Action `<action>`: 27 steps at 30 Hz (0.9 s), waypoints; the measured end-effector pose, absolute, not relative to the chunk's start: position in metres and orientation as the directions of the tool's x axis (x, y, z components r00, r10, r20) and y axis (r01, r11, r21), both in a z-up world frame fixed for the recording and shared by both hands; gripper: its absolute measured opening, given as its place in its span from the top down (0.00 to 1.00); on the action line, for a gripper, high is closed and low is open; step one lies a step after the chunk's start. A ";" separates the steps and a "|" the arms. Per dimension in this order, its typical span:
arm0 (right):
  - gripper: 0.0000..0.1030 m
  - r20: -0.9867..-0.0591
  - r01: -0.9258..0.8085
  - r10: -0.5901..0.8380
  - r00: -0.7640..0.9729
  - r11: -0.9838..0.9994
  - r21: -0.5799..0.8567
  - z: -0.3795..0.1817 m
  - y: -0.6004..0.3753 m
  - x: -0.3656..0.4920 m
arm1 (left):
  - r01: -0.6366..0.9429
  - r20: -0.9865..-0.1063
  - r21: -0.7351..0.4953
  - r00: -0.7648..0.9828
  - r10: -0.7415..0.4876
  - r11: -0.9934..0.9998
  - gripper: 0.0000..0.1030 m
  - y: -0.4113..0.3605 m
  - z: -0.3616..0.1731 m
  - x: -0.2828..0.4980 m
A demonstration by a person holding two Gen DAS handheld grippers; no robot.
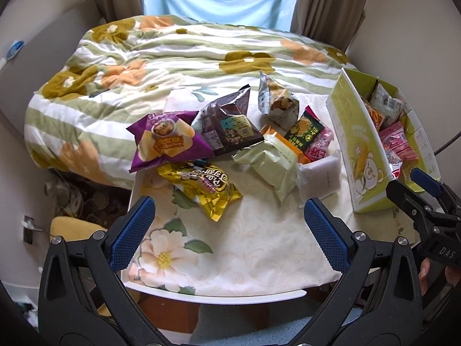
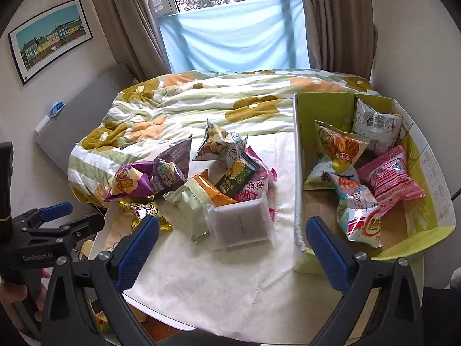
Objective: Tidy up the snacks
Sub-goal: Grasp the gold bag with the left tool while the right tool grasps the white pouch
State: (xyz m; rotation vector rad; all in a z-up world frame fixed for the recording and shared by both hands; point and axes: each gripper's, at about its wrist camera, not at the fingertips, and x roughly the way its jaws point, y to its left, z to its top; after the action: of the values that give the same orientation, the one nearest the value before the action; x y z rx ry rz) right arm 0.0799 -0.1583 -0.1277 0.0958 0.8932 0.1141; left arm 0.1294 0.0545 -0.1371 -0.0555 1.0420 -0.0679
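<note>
A pile of snack packets lies on the white-clothed table (image 1: 253,248): a purple bag (image 1: 168,139), a gold bag (image 1: 201,187), a dark brown bag (image 1: 230,124), a pale green packet (image 1: 270,164) and a white packet (image 2: 240,225). A green cardboard box (image 2: 299,150) at the right holds several packets, among them a pink one (image 2: 391,177). My left gripper (image 1: 227,230) is open and empty, near the gold bag. My right gripper (image 2: 230,245) is open and empty, in front of the white packet and the box's near corner.
A bed with a flowered quilt (image 2: 201,101) lies behind the table. A window with curtains (image 2: 230,28) is at the back. A yellow stool (image 1: 77,227) stands below the table's left edge. A framed picture (image 2: 49,37) hangs on the left wall.
</note>
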 end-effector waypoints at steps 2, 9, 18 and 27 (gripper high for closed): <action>0.02 -0.779 -0.053 0.121 0.615 0.992 0.113 -0.139 -0.145 0.083 | 0.047 -0.870 -0.075 0.485 -0.088 0.996 0.01 0.067 -0.146 0.136; 0.02 -0.805 -0.065 0.031 0.592 0.998 -0.009 -0.178 -0.110 0.093 | 0.072 -0.902 -0.087 0.418 -0.109 0.994 0.01 0.093 -0.182 0.161; 0.02 -0.818 -0.110 -0.018 0.575 0.989 -0.099 -0.227 -0.094 0.114 | -0.048 -0.920 -0.174 0.365 -0.145 0.984 0.01 0.102 -0.236 0.194; 0.02 -0.843 -0.117 -0.149 0.517 0.963 -0.242 -0.256 -0.092 0.139 | -0.155 -0.937 -0.185 0.326 -0.127 0.970 0.01 0.100 -0.269 0.216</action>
State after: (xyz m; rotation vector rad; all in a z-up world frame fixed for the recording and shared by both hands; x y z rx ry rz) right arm 0.1386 -0.0917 -0.2558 -0.2839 1.0310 -0.0192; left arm 0.2161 0.1004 -0.2692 -0.2599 1.2431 0.0188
